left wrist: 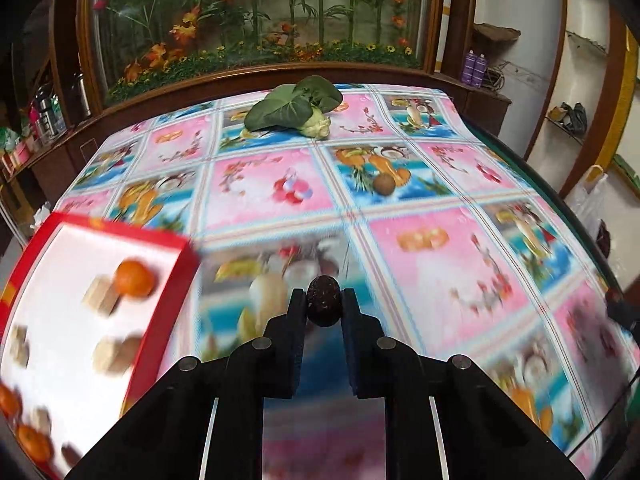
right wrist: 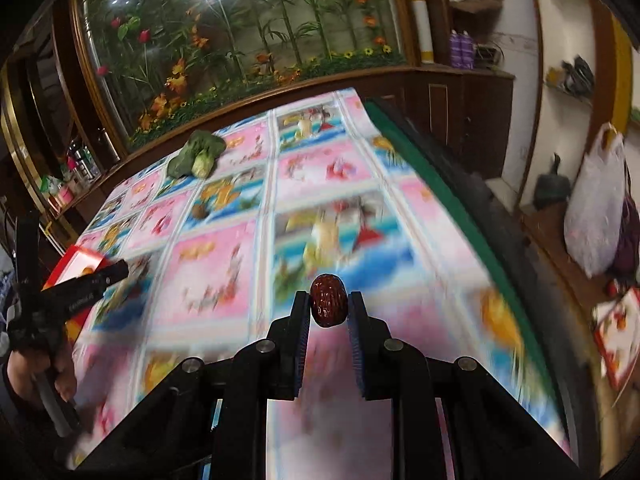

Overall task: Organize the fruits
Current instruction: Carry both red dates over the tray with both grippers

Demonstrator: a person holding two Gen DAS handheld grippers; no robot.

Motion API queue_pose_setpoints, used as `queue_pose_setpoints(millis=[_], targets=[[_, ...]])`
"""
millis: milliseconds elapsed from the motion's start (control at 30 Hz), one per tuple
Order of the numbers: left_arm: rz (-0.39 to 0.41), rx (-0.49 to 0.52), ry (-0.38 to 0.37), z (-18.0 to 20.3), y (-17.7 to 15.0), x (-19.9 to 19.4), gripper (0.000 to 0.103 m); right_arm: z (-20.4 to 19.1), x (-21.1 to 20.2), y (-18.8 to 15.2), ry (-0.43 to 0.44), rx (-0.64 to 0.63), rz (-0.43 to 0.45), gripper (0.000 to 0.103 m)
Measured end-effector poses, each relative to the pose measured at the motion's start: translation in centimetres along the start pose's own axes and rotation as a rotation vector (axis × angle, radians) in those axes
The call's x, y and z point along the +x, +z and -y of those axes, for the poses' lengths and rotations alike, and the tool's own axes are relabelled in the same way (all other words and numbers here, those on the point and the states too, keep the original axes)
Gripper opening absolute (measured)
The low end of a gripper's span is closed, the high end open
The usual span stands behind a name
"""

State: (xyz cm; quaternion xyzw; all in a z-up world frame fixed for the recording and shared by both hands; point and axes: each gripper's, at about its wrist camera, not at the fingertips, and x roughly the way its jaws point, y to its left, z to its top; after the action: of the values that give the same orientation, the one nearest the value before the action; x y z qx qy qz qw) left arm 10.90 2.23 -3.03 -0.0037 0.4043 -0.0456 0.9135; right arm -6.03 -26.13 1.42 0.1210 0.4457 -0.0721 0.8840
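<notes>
My left gripper (left wrist: pixel 324 300) is shut on a dark wrinkled red date (left wrist: pixel 324 301), held above the patterned tablecloth (left wrist: pixel 420 248). A red-rimmed white box (left wrist: pixel 168 312) lies to its left, holding tangerines (left wrist: pixel 134 278) and several beige pieces (left wrist: pixel 105 295). My right gripper (right wrist: pixel 329 301) is shut on a second red date (right wrist: pixel 328 300), above the cloth (right wrist: pixel 216 272) near the table's right side. The left gripper (right wrist: pixel 114 274) and the box's (right wrist: pixel 74 264) corner show at the left of the right wrist view.
A leafy green vegetable (left wrist: pixel 296 106) lies at the table's far side; it also shows in the right wrist view (right wrist: pixel 196 156). A wooden cabinet with a flower display (left wrist: pixel 260 20) stands behind. The table's green right edge (right wrist: pixel 440 184) drops to a floor with a white bag (right wrist: pixel 596 208).
</notes>
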Motion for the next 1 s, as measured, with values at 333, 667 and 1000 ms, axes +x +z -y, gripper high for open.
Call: queue_pose_setpoints(millis=[333, 667, 1000], targets=[[0.059, -0.016, 0.031, -2.6, -5.0, -8.3, 0.016, -9.0, -2.7, -6.3, 0.102, -0.15, -0.007, 0.019], [0.16, -0.083, 0.114, -5.9, -8.2, -15.7, 0.016, -9.9, -3.5, -6.9, 0.093, -0.197, 0.036, 0.02], [0.192, -0.073, 0.096, -5.8, -8.9, -17.8, 0.016, -8.5, -4.0, -6.6, 0.072, -0.177, 0.047, 0.02]])
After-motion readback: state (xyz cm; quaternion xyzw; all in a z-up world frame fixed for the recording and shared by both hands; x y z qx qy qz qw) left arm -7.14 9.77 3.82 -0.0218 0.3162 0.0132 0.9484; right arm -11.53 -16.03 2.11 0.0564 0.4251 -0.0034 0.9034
